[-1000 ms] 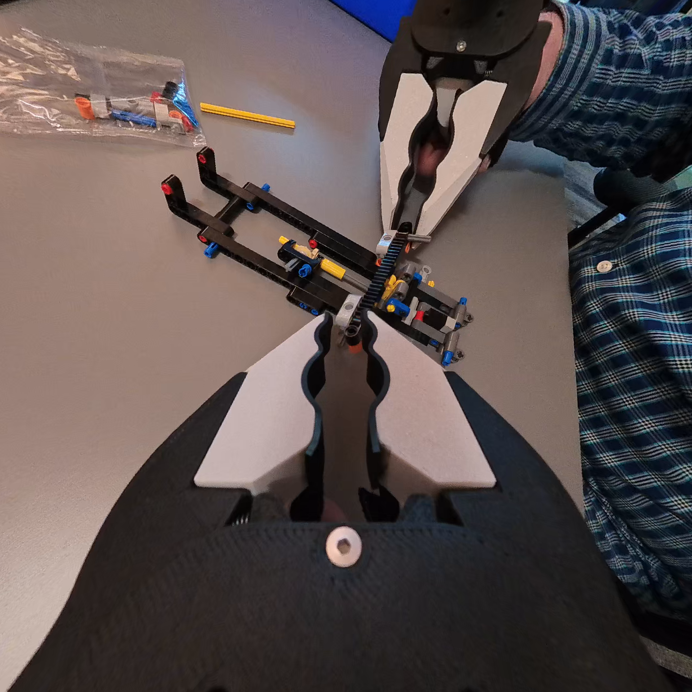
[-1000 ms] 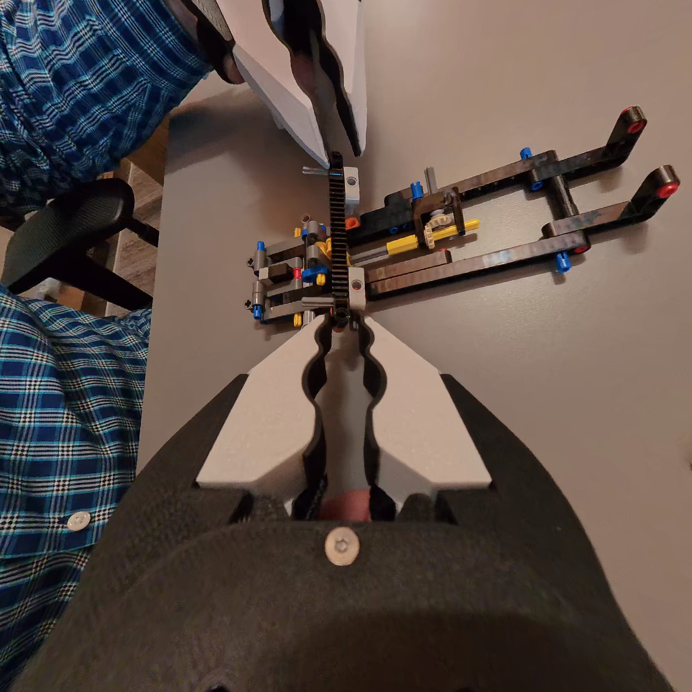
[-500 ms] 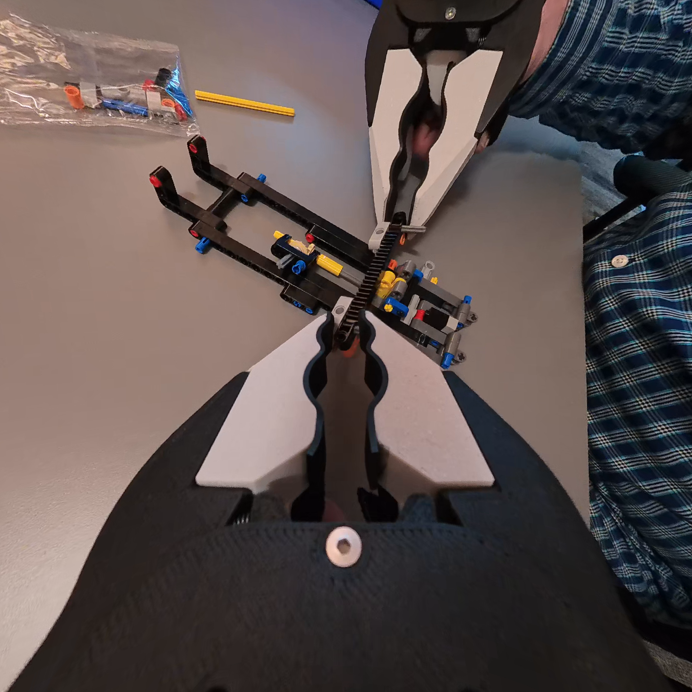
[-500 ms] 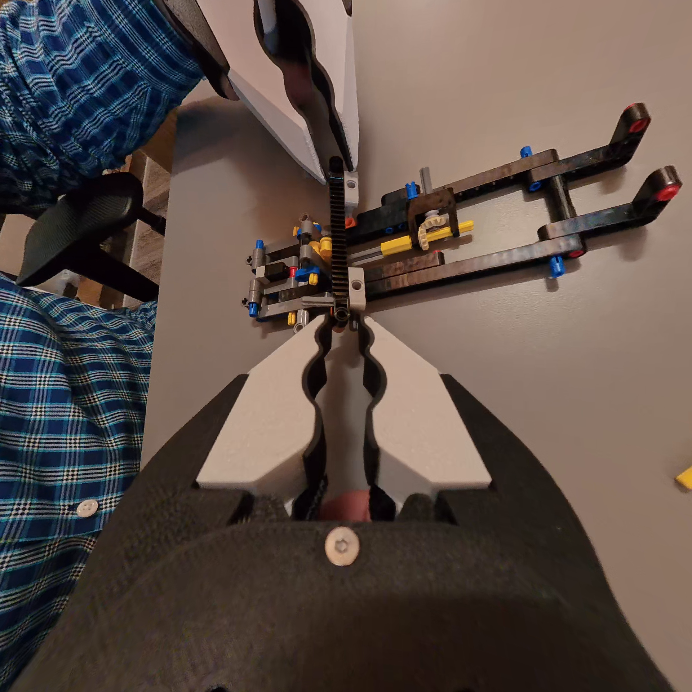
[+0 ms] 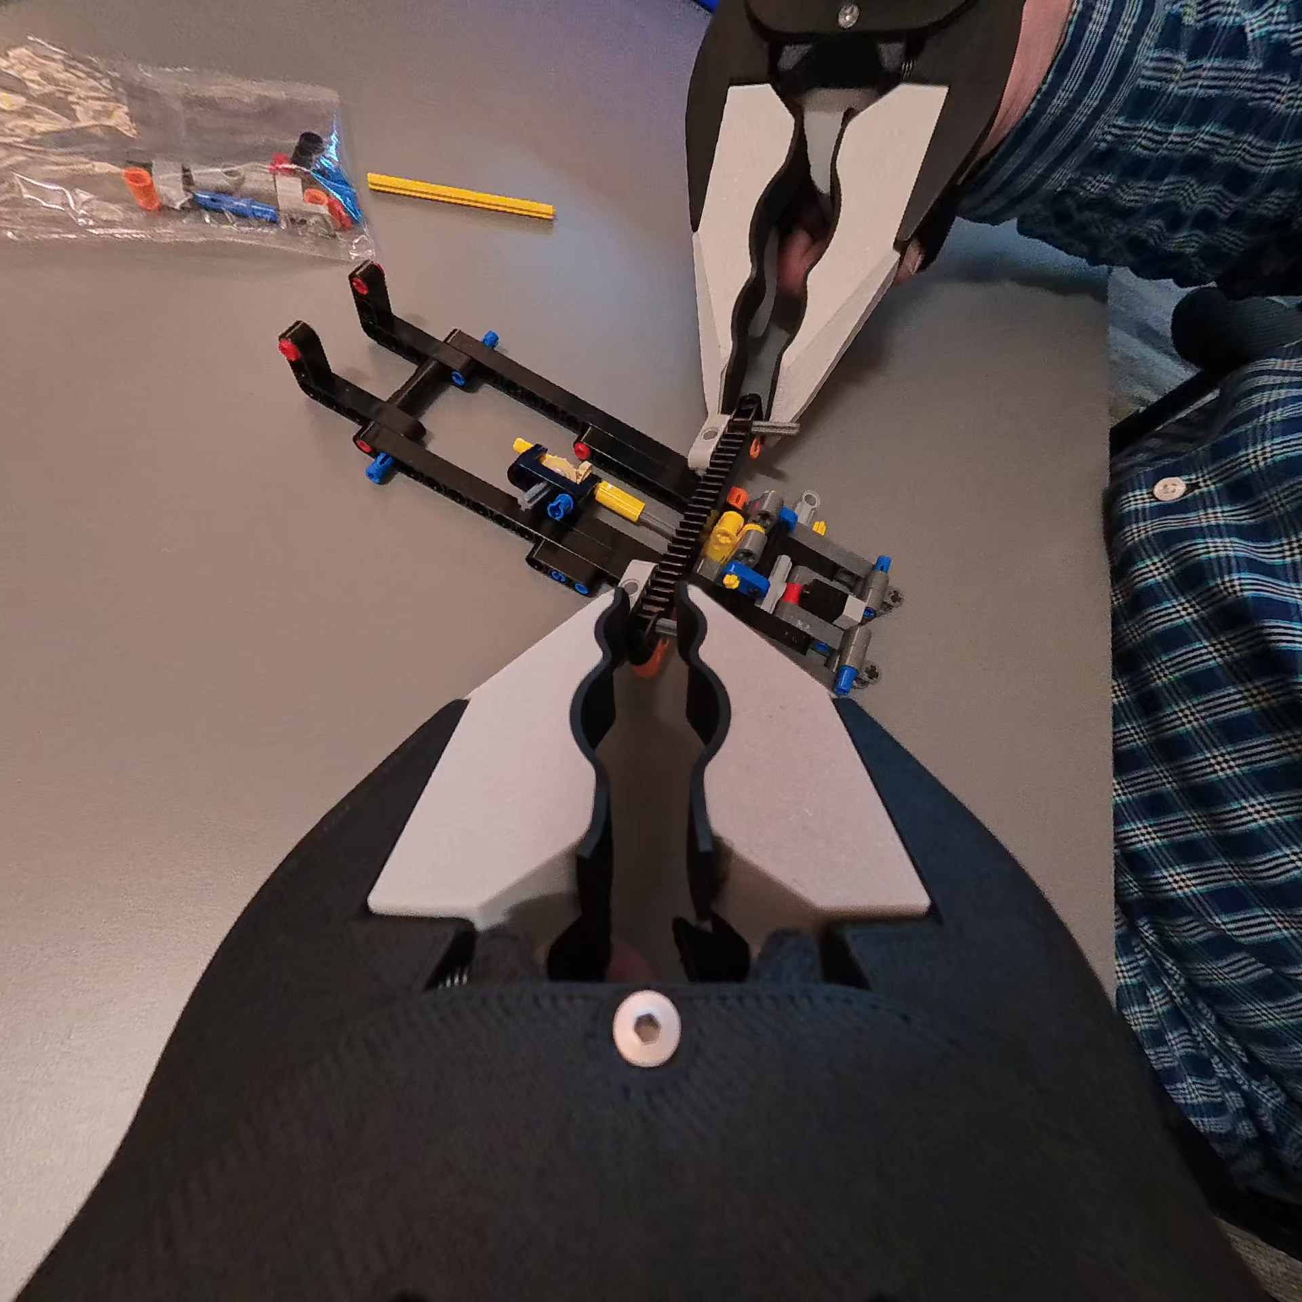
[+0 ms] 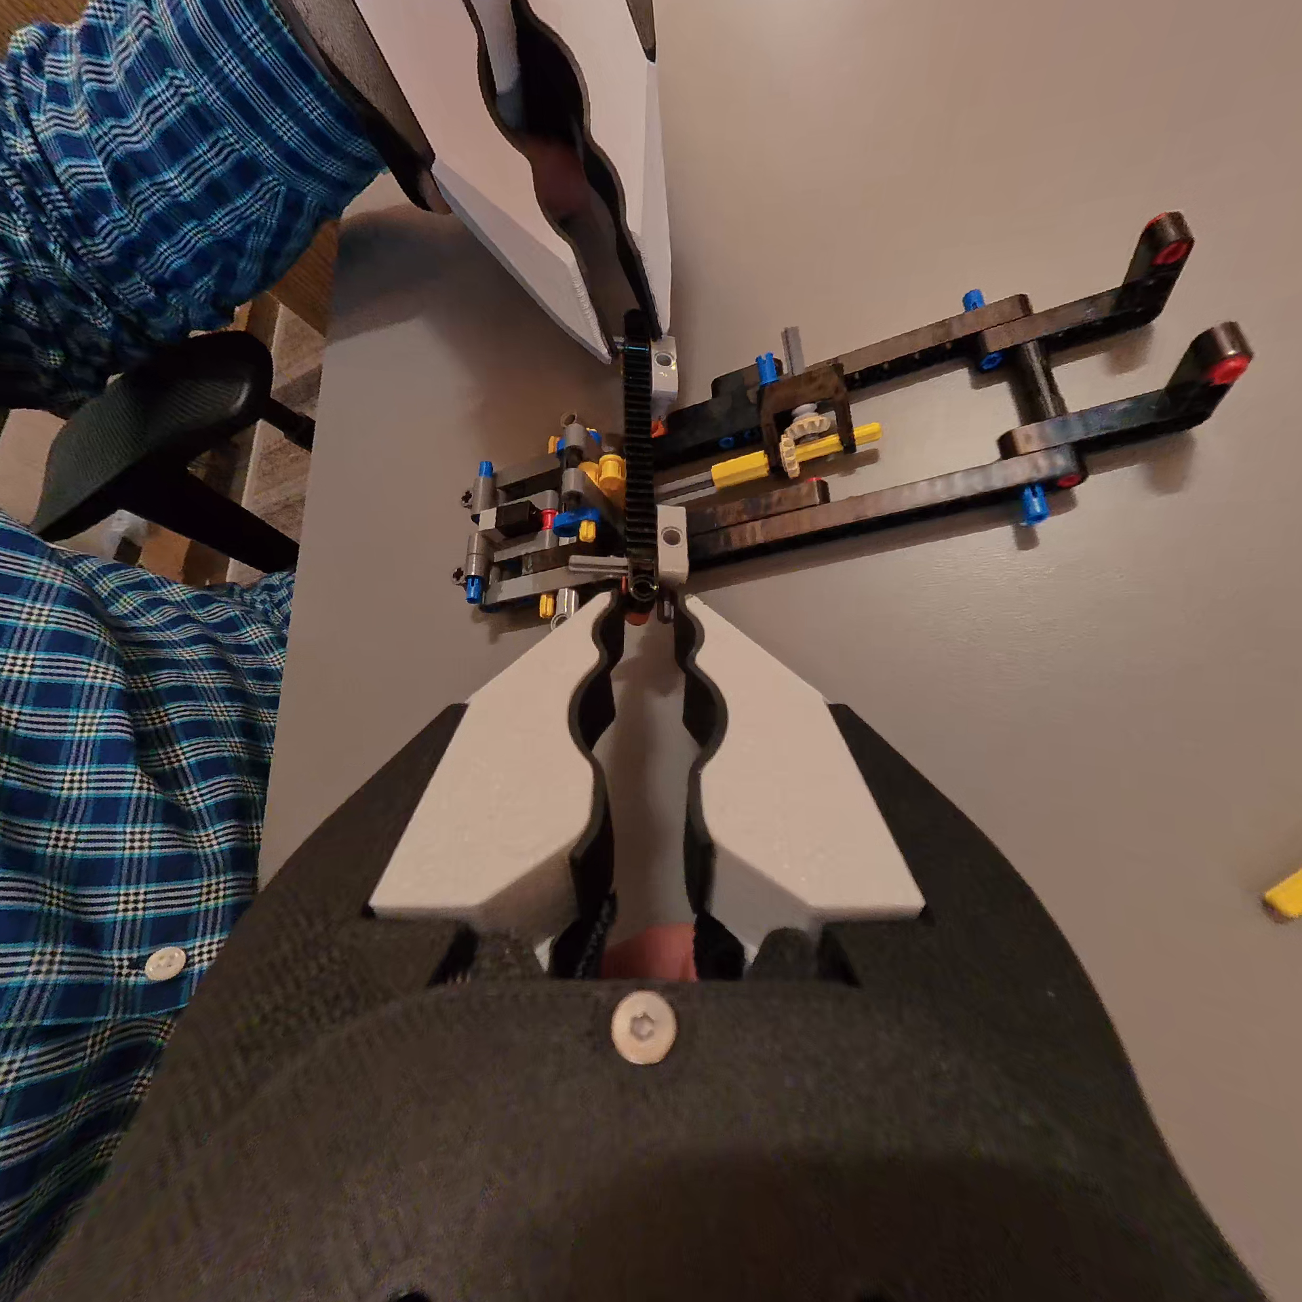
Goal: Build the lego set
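Note:
A partly built Lego frame (image 5: 493, 394) of long black beams with blue, yellow and grey parts lies flat on the grey table; it also shows in the right wrist view (image 6: 916, 486). A black toothed rack (image 5: 694, 521) lies across its grey end, with a light grey block at each end. My left gripper (image 5: 649, 606) is shut on the rack's near end. My right gripper (image 5: 748, 416) comes from the far side and is shut on the other end. In the right wrist view the rack (image 6: 637, 451) runs straight from my right gripper (image 6: 645, 606) to the left gripper (image 6: 637, 331).
A clear plastic bag of small parts (image 5: 176, 176) and a long yellow axle (image 5: 458, 197) lie behind the frame. A yellow piece (image 6: 1282, 895) lies at the right edge. The person's plaid shirt (image 5: 1212, 634) and a black chair (image 6: 141, 437) are beside the table edge (image 5: 1106, 493). The left gripper's tips are roughly 8 centimeters from the right gripper's.
Both grippers have closed in a little along the rack, so its two ends sit slightly deeper between the fingertips. The frame has hardly shifted.

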Demonstrator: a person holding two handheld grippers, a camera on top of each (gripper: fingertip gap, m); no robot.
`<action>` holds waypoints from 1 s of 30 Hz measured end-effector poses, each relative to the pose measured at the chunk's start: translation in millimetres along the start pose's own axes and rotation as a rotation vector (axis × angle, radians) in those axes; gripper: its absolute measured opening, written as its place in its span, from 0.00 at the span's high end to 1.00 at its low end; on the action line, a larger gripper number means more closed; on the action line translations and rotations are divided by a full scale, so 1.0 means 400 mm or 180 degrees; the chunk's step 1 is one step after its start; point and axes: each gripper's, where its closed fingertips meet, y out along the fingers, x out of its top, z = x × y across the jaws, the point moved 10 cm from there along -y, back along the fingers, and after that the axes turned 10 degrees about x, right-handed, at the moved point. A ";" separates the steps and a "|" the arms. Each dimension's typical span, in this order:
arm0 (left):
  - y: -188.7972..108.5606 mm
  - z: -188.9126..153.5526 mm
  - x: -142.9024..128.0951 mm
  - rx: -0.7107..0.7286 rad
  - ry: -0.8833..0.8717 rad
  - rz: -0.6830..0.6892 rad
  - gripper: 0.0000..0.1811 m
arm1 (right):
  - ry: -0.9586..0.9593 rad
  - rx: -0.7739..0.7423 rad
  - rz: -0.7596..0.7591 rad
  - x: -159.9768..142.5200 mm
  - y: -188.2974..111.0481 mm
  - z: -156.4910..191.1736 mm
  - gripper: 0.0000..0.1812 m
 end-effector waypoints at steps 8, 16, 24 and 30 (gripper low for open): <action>-0.014 0.013 -0.007 0.0047 -0.0075 -0.0033 0.93 | -0.0159 -0.0080 0.0080 -0.003 0.005 0.008 0.94; -0.012 0.007 -0.010 0.0009 -0.0085 0.0035 0.92 | -0.0148 0.0030 0.0009 -0.006 -0.002 0.007 0.94; -0.025 -0.003 -0.015 0.0061 0.0057 -0.0062 0.86 | -0.0186 0.0019 -0.0048 -0.006 -0.009 0.006 0.94; -0.030 -0.020 -0.017 0.0150 0.0441 -0.0069 0.80 | -0.0202 0.0015 -0.0050 -0.004 -0.009 0.005 0.94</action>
